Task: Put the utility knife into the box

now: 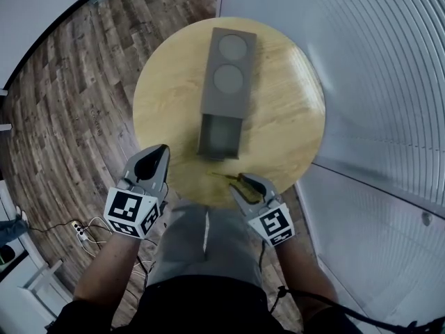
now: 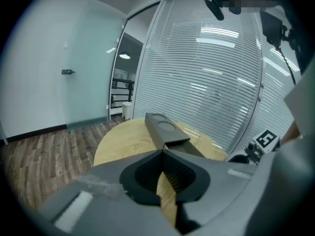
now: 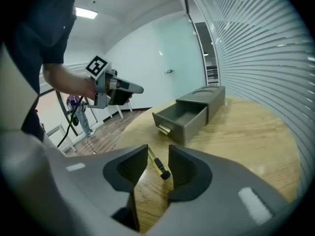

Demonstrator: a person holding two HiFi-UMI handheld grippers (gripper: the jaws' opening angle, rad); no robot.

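Lying between the parted jaws of the right gripper (image 3: 158, 150), one utility knife (image 3: 158, 165) shows clearly there, faintly overhead; one box (image 3: 189, 113); left gripper (image 2: 162, 152) pinched closed.

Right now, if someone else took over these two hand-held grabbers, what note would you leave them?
Left gripper: shut, empty, at the round wooden table's near edge.
Right gripper: open, jaws either side of the slim yellow-and-black utility knife lying on the table; not gripped.
Grey rectangular box: mid-table, its drawer open and empty.
Done: drawer open. To do: close on the knife, lift it, put it in the drawer.
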